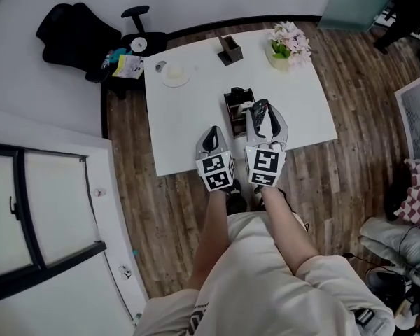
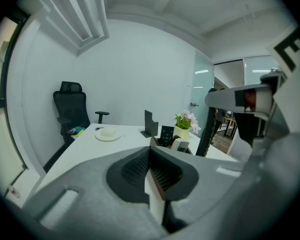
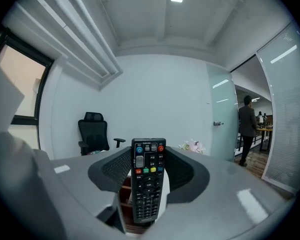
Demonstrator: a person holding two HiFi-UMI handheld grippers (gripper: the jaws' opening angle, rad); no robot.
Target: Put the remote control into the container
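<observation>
jaws of the right gripper (image 3: 148, 170) pinch a black remote control (image 3: 148, 184) between their ribbed pads. the remote stands upright in the grip with its button face towards that gripper's camera. coloured keys show near its top end, which pokes up past the jaw tips.

jaws of the left gripper (image 2: 151, 165) are pressed together with nothing between them.

from the head view, both grippers are held side by side in front of the person, over the near part of a white table (image 1: 189, 135). the right one reaches a little further forward than the left. the remote is off the table, carried in the right gripper. its far end is just beside the right side of a dark desk organiser container (image 1: 236, 107) that stands on the near middle of the table. in the right gripper view, brown compartments of that container show low down, just behind the remote.

further back on the table are a white plate (image 1: 176, 74) on the left, a small dark stand (image 1: 229, 50) in the middle, and a pot of pink flowers (image 1: 289, 45) at the far right corner. a black office chair (image 1: 77, 32) stands past the far left corner, on a wooden floor (image 1: 350, 166). a person (image 3: 247, 128) stands in a doorway at the right of the right gripper view.
</observation>
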